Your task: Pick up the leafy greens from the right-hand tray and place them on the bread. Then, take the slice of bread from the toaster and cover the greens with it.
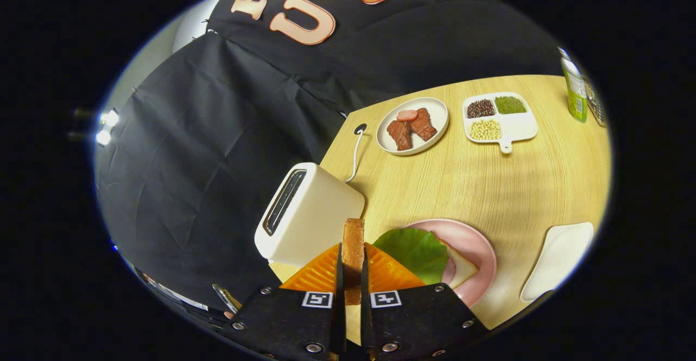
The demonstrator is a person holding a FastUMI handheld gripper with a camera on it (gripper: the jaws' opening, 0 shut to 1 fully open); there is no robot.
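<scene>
Between your gripper's (352,274) fingers sits the toast (353,247), clamped edge-on and standing upright, long axis pointing away from you. Greens (417,249) already lie on the bread (459,269) on the pink plate (478,247), just ahead and right of the fingers. Toaster (307,214) sits left. You'd swing right and tip the toast flat over the greens.

the gripper (352,274) fingers hide the held bread slice's (353,241) lower end; leafy greens (416,249) cover much of the plate's bread (462,271).
</scene>
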